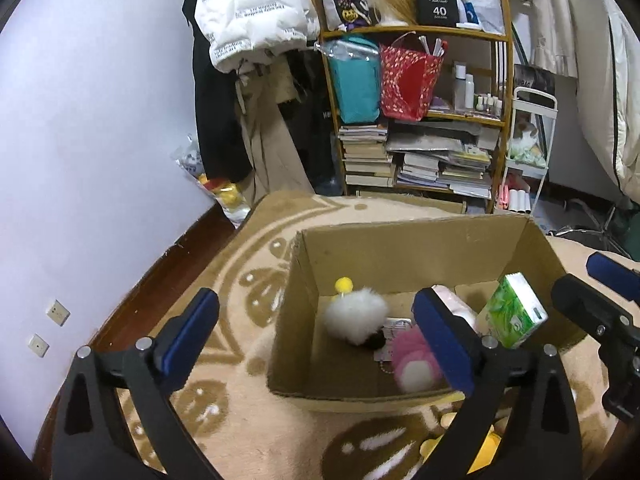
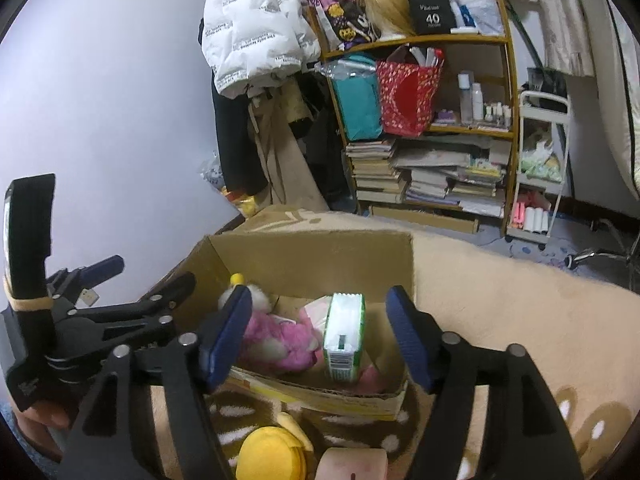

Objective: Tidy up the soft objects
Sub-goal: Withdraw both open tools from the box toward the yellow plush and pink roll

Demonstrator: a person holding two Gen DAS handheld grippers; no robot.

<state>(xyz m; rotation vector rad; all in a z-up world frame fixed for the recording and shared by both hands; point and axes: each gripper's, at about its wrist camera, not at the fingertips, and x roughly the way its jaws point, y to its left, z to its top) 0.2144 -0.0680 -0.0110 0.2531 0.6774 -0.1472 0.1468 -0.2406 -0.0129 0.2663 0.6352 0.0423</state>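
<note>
An open cardboard box [image 1: 400, 248] sits on a beige patterned blanket [image 1: 248, 288], and the soft things lie inside it. In the left wrist view a white fluffy toy [image 1: 354, 318] with a yellow knob rests at about 9 o'clock on the box floor, a pink plush [image 1: 412, 364] lies toward 6 o'clock, and a green tissue pack [image 1: 514, 312] leans tilted against the wall at 3 o'clock. A pale pink item behind the left hand-held gripper's right finger is mostly hidden, so I cannot tell what it is.

The left hand-held gripper [image 1: 316, 340] hangs over the box's near left corner with its jaws spread wide and nothing between the blue pads; one pad stands outside the box wall, the other covers part of the pink plush.

The right hand-held gripper [image 2: 320, 336] hovers over the near edge of the box, jaws well apart. The tissue pack stands upright in the gap, touching neither pad. Whether it rests on the floor or on other things cannot be made out.

At 6 o'clock in the right wrist view, a yellow round plush [image 2: 268, 456] and a pale pink object [image 2: 356, 464] lie outside the box on the blanket, both cut off by the frame and the fingers. A cluttered bookshelf [image 1: 420, 120] stands at 12 o'clock.
</note>
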